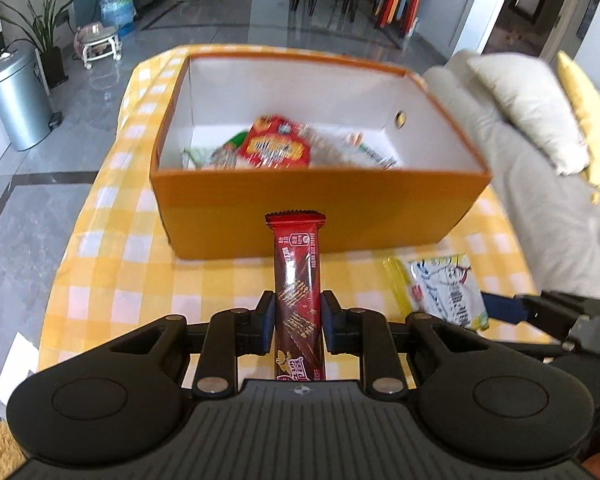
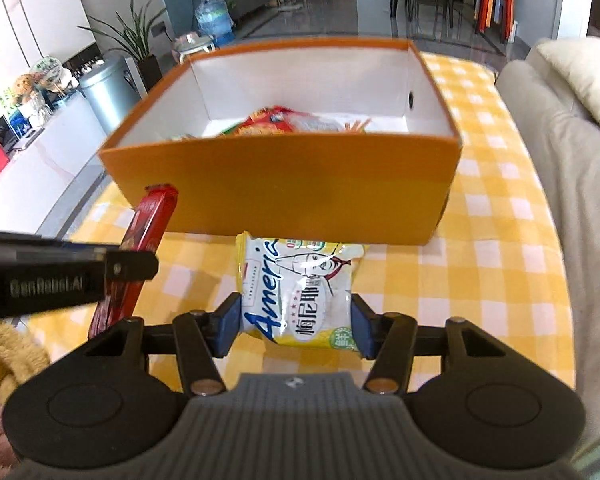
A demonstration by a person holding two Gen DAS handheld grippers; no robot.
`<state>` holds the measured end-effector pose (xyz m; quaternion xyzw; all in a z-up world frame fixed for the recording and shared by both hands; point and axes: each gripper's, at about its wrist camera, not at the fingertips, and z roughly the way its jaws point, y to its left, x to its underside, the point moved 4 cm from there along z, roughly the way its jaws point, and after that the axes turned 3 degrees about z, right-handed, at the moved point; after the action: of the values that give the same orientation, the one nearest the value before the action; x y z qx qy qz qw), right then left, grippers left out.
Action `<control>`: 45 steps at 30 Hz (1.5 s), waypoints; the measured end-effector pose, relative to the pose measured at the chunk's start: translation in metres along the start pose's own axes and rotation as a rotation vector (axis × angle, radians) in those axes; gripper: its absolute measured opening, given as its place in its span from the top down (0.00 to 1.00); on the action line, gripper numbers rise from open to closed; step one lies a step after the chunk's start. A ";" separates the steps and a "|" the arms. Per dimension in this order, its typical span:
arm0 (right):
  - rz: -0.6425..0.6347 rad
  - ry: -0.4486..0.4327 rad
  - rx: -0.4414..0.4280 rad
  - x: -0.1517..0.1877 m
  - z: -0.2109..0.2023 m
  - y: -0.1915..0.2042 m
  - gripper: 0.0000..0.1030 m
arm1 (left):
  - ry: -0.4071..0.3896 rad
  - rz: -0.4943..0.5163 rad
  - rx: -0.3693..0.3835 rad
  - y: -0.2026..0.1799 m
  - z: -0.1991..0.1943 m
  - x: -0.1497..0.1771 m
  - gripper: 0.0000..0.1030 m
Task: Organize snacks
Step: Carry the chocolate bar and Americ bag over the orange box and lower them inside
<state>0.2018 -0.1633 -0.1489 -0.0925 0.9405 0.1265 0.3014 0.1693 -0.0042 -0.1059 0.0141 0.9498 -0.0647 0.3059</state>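
While the orange box (image 1: 320,208) sits just ahead, the left gripper (image 1: 296,322) clamps a red wafer bar (image 1: 297,280). Beside it, the right gripper (image 2: 296,320) pinches a yellow-white snack bag (image 2: 300,292), both short of the box.

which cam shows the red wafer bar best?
Left wrist. The red wafer bar stands centred between the left gripper pads, its full front facing the camera. The right wrist view catches it only edge-on at the left, partly hidden behind the left gripper's finger.
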 end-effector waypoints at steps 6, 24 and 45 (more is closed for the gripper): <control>0.019 -0.068 -0.008 -0.010 -0.040 -0.001 0.48 | -0.074 0.028 0.024 -0.009 -0.028 -0.016 0.75; -0.162 -0.197 0.037 -0.140 -0.049 -0.008 0.47 | -0.141 0.173 -0.024 -0.008 -0.005 -0.139 0.75; -0.423 0.084 0.193 -0.178 0.126 -0.016 0.47 | 0.152 0.210 -0.076 0.013 0.129 -0.155 0.75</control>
<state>0.4173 -0.1241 -0.1460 -0.2632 0.9198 -0.0340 0.2891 0.3705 -0.0063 -0.1207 0.1068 0.9653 0.0049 0.2385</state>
